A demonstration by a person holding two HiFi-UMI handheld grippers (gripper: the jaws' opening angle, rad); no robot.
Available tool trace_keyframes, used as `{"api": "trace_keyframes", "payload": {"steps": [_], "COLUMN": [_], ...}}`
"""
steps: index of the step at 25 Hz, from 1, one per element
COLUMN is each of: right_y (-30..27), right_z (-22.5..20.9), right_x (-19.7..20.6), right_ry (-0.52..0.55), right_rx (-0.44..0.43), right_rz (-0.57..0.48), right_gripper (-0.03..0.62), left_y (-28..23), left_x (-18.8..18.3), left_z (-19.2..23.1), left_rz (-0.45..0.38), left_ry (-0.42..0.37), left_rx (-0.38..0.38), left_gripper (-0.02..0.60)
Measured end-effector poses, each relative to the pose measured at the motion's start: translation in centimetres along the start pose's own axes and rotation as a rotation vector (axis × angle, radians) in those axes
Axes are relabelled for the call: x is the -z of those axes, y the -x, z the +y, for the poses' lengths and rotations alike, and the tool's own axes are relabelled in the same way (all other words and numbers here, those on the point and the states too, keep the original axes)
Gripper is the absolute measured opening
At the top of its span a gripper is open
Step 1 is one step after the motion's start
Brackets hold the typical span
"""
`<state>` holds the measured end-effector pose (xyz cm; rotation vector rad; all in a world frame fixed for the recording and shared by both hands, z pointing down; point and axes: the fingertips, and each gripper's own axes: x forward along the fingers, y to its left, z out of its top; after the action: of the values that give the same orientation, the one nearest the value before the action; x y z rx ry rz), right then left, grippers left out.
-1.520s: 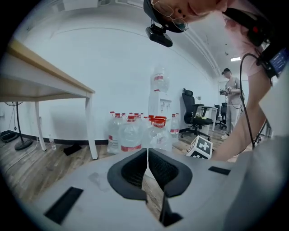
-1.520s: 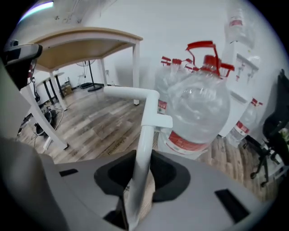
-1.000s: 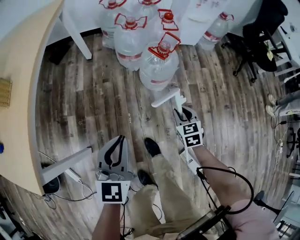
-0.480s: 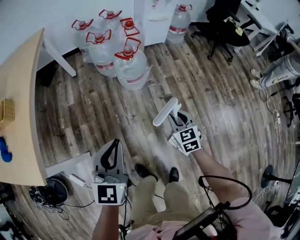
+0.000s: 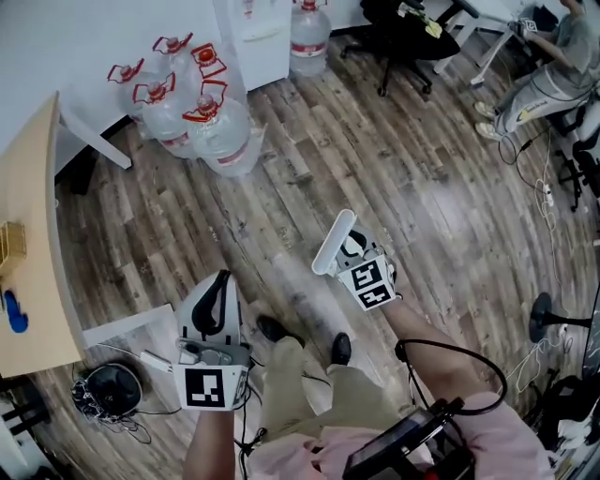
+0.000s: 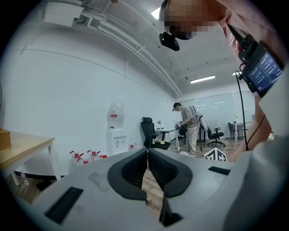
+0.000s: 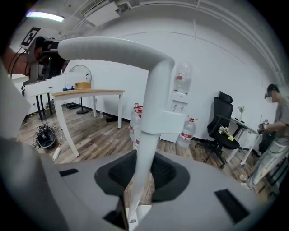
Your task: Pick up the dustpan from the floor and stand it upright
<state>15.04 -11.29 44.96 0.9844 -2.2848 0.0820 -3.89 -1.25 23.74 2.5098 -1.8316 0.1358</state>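
The dustpan shows only as its long white handle [image 5: 334, 242], which ends in a bent grip [image 7: 108, 46]. My right gripper [image 5: 353, 251] is shut on the handle's stem [image 7: 145, 149], holding it off the wooden floor. The stem rises between the jaws in the right gripper view, and the pan itself is hidden below the gripper. My left gripper [image 5: 222, 281] hangs at the lower left over the floor, shut with its pads [image 6: 135, 169] pressed together and nothing between them.
Several large water bottles [image 5: 202, 117] stand by a white dispenser [image 5: 251, 37] at the back. A wooden table [image 5: 28, 262] runs along the left edge, with cables and a round device [image 5: 108, 389] under it. An office chair [image 5: 403, 19] and a person [image 5: 548, 66] are far right.
The view has backed away from the water bottles. My right gripper has carried the handle along, farther from the bottles, and the handle now tilts up-right. The left gripper stays shut.
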Motion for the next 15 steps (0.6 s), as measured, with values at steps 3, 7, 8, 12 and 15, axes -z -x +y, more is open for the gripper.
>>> {"api": "trace_keyframes", "payload": {"steps": [3, 7, 8, 12, 15], "right_y": [2.5, 5.7, 6.4, 9.0, 10.9], "right_z": [-0.9, -2.4, -2.6, -3.0, -3.5], "right_x": [2.3, 5.1, 5.8, 8.4, 9.9], "right_ry": [-0.004, -0.038, -0.044, -0.058, -0.071], "right_rx": [0.010, 0.049, 0.055, 0.063, 0.070], "right_rz": [0.003, 0.021, 0.027, 0.048, 0.055], "right_gripper": [0.092, 0.094, 0.094, 0.092, 0.092], "left_y": [0.3, 0.5, 0.6, 0.7, 0.8], "left_x": [-1.6, -3.3, -3.6, -5.3, -6.6], "left_z": [-2.9, -6.4, -7.1, -10.2, -12.8], "left_rz": [-0.012, -0.018, -0.018, -0.026, -0.034], "left_ry": [-0.024, -0.055, -0.064, -0.094, -0.106], "left_rx": [0.021, 0.054, 0.063, 0.093, 0.117], "left_gripper": [0.017, 0.017, 0.017, 0.017, 0.017]}}
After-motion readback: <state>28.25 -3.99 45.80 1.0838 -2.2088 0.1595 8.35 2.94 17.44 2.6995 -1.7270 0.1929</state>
